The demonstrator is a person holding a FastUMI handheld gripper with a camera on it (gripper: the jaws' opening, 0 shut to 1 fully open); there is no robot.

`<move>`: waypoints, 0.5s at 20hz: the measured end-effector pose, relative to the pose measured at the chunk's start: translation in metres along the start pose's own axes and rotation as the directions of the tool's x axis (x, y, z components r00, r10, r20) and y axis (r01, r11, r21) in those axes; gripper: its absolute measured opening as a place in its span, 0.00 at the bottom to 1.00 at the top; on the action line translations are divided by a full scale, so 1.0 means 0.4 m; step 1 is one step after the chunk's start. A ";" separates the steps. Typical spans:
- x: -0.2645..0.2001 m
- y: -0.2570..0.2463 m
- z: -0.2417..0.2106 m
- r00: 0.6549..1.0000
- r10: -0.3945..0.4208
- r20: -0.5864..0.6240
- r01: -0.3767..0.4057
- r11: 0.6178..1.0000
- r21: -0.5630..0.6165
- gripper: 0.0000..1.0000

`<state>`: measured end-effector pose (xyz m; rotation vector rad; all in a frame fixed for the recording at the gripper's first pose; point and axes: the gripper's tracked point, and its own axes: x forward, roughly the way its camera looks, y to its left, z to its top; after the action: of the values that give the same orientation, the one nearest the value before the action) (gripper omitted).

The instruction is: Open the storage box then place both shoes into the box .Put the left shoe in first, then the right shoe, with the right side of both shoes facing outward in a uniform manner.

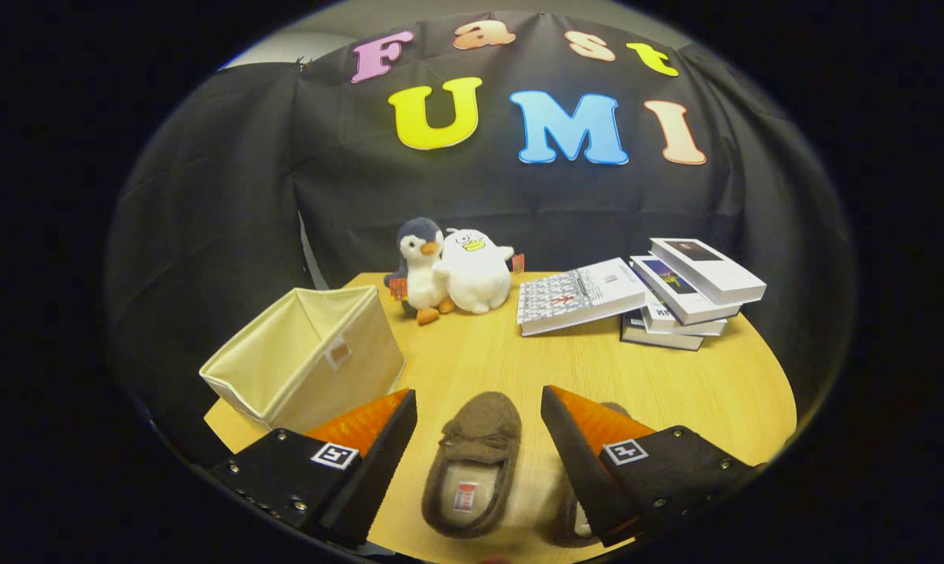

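The gripper (pixel 478 427) is hovering with fingers spread wide, straddling one brown slipper (pixel 474 466) for a side grasp; the second slipper (pixel 572 513) is lying partly behind the right finger. The cream fabric storage box (pixel 303 356) is standing open-topped just beyond the left finger, ready for loading.

Gripper (pixel 479 415) fingers spread wide, nothing pinched; brown shoe (pixel 474 466) lies in the gap btwn them w/ room each side. Second shoe (pixel 572 513) mostly hidden behind the right finger, so clearance there is hard to judge. Storage box (pixel 307 356) stands open-topped just beyond the left finger, near the table (pixel 675 384) edge; way in from above looks free. Bare wood straight ahead, a wide lane up the middle. Far end blocked: two plush toys (pixel 448 270) at the back, stack of books (pixel 660 294) back right, well apart from the shoes.
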<state>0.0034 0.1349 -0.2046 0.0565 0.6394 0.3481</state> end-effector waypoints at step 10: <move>0.051 -0.056 -0.199 0.979 -0.005 -0.202 -0.004 0.999 -0.042 0.98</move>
<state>-0.0218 0.1163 -0.2840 -0.0200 0.8326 0.3695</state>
